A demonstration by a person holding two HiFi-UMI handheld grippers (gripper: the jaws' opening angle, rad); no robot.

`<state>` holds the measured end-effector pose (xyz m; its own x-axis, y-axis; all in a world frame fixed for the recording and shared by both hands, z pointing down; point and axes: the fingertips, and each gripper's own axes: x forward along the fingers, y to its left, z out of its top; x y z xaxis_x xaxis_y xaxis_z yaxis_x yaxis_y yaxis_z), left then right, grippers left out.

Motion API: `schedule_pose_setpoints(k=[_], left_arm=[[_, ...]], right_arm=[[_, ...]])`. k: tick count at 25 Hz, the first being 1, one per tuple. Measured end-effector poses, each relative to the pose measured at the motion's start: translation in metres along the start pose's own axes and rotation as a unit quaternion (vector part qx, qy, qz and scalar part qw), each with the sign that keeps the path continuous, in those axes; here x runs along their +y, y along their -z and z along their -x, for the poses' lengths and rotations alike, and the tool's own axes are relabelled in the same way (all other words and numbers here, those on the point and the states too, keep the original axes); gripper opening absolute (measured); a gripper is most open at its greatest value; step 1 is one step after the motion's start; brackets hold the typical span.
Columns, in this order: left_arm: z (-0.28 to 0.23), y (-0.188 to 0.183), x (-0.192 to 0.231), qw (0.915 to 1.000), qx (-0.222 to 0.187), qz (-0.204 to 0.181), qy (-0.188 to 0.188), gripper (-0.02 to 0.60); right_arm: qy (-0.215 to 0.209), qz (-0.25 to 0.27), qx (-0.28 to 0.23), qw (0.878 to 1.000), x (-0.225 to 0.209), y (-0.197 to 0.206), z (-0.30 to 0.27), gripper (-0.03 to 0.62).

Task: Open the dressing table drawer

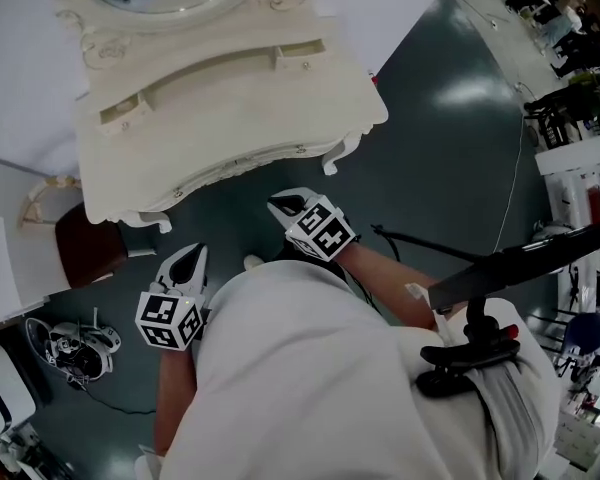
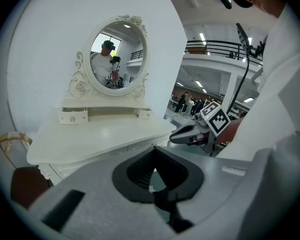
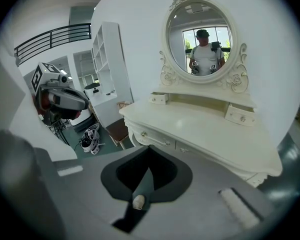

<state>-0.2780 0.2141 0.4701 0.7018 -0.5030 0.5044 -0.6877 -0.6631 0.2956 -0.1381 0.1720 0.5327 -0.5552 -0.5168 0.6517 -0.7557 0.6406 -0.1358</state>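
Observation:
A cream dressing table (image 1: pixel 230 108) with an oval mirror (image 3: pixel 200 39) stands in front of me. Its front drawer (image 3: pixel 155 140), with small metal knobs, sits closed under the tabletop edge; the same drawer front (image 2: pixel 125 146) shows in the left gripper view. My left gripper (image 1: pixel 192 255) hovers short of the table's front left, jaws together and empty (image 2: pixel 153 147). Over the floor near the front middle, my right gripper (image 1: pixel 280 206) is shut on nothing (image 3: pixel 149 148), a little short of the drawer. Neither gripper touches the table.
A brown stool (image 1: pixel 85 248) stands left of the table, with a pair of shoes (image 1: pixel 75 348) on the dark floor beside it. A white shelf unit (image 3: pixel 107 69) is further left. A black camera rig (image 1: pixel 500 268) juts out at my right side.

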Motion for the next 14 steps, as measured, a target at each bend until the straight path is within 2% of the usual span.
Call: schedule_pose_setpoints(k=[14], left_arm=[[-0.01,-0.009,0.021,0.9999,0.013,-0.006,0.003,0.003]], right_arm=[[0.003,-0.006,0.003,1.0,-0.014,-0.009,-0.015,0.0]])
